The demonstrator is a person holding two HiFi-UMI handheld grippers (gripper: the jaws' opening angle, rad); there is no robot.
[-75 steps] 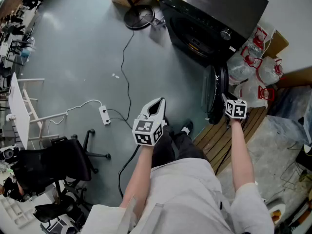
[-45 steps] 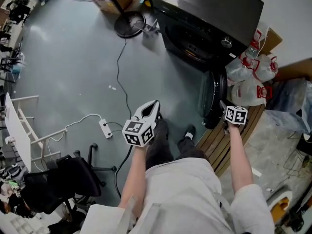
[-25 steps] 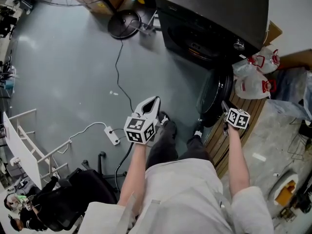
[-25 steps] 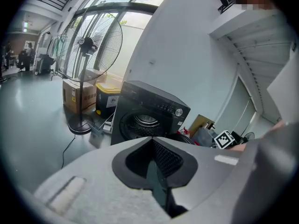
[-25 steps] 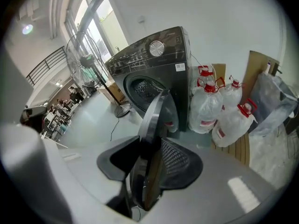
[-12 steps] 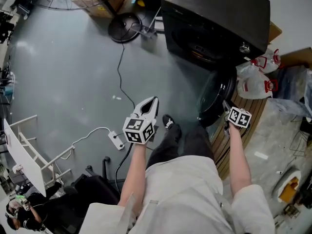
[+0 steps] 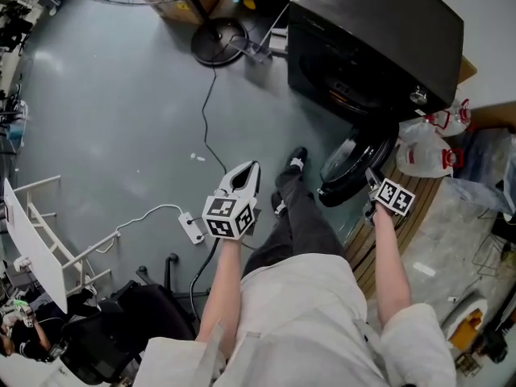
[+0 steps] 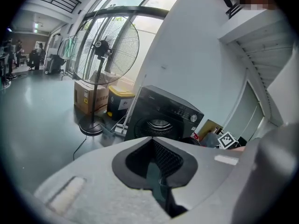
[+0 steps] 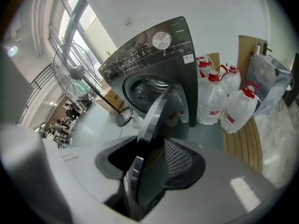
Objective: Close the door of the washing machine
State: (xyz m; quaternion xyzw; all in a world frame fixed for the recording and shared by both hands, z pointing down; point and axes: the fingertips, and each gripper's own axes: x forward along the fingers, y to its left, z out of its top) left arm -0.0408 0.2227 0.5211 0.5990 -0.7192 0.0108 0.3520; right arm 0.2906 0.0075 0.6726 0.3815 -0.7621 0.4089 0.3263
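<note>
Opening wider just now, your right tool [image 9: 142,185] straddles door [image 9: 159,120] rim, pads loose. Door stands ajar, angled off black washing machine [image 7: 379,39] front. Your left tool [image 7: 250,170]: jaws together, empty, over grey floor [image 7: 121,95] beside your leg [image 7: 302,216].

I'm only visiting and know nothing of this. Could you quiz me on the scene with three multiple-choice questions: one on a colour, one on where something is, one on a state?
1. What colour is the washing machine?
A. black B. white C. red
2. Where do the water jugs stand?
A. on top of it B. under the fan C. beside it, by the wooden slats
3. How is its door?
A. shut B. open C. taken off

Answers: 1 A, its casing is dark all over; 2 C, they sit on the floor at its side; 3 B, it stands ajar, away from the machine's front.
</note>
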